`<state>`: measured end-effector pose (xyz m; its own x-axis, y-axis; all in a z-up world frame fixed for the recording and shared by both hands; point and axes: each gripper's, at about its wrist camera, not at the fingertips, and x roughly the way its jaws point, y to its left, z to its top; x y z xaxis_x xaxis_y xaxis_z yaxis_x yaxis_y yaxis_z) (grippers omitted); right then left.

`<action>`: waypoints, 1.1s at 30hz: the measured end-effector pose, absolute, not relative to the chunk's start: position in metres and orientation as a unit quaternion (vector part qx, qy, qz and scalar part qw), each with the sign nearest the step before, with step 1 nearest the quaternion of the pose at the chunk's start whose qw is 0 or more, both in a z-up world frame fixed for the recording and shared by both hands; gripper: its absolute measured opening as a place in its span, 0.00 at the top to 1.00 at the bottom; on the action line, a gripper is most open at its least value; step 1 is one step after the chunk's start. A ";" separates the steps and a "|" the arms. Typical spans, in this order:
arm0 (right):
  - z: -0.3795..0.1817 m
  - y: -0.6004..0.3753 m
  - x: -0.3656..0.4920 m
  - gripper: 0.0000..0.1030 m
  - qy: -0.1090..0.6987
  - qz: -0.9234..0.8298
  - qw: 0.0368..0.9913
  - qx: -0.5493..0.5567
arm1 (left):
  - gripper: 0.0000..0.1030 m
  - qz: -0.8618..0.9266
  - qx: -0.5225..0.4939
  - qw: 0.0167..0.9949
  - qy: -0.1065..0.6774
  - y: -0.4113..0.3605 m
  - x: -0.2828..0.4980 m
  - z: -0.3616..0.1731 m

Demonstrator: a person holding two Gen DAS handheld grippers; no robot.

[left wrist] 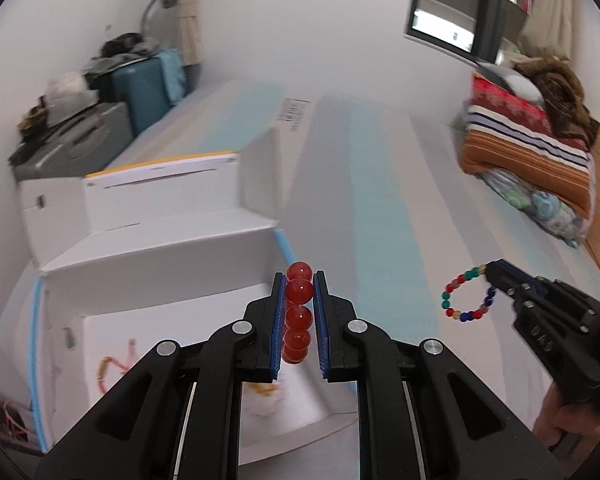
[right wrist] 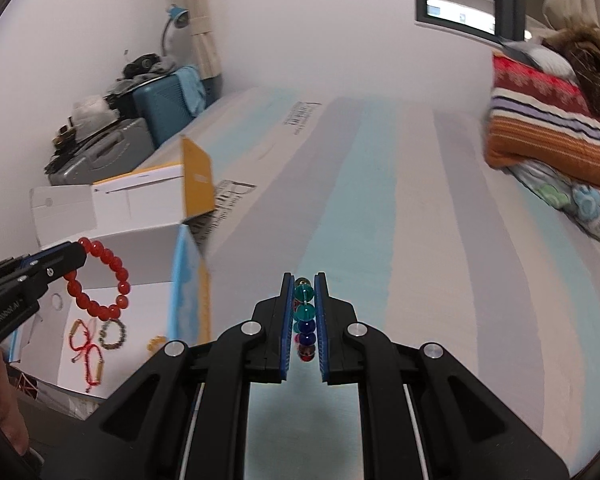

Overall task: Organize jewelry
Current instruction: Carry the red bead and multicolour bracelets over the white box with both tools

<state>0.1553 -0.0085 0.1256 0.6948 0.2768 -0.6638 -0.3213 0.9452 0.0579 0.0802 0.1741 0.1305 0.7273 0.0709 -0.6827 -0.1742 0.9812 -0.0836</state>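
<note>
With both jaws clamped, the left gripper (left wrist: 299, 280) on a red bracelet (left wrist: 299, 312) and the right gripper (right wrist: 304, 280) on a multicoloured bracelet (right wrist: 305, 312), the carrying step looks underway, and next each needs lowering into the white box (right wrist: 140, 304) at the bed's (right wrist: 380, 200) left edge.

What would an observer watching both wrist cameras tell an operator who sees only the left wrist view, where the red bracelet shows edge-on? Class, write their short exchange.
Operator: Is my red bracelet pinched whole, or only at one spot?
Observer: The left tongs pinch it at one spot. The rest of the red bracelet hangs below as an open ring.
Operator: My own tongs cover part of the white box. What lies there?
Observer: A dark bead bracelet lies flat on the floor of the white box.
</note>
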 end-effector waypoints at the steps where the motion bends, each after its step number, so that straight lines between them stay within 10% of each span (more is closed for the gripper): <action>1: 0.128 0.000 0.153 0.91 0.351 0.169 0.920 -0.034 | 0.87 0.072 -0.074 0.927 0.362 0.180 0.078 0.131; 33: 0.060 0.185 0.141 0.91 0.414 0.267 0.860 -0.135 | 0.87 0.187 -0.098 0.856 0.472 0.341 0.061 0.033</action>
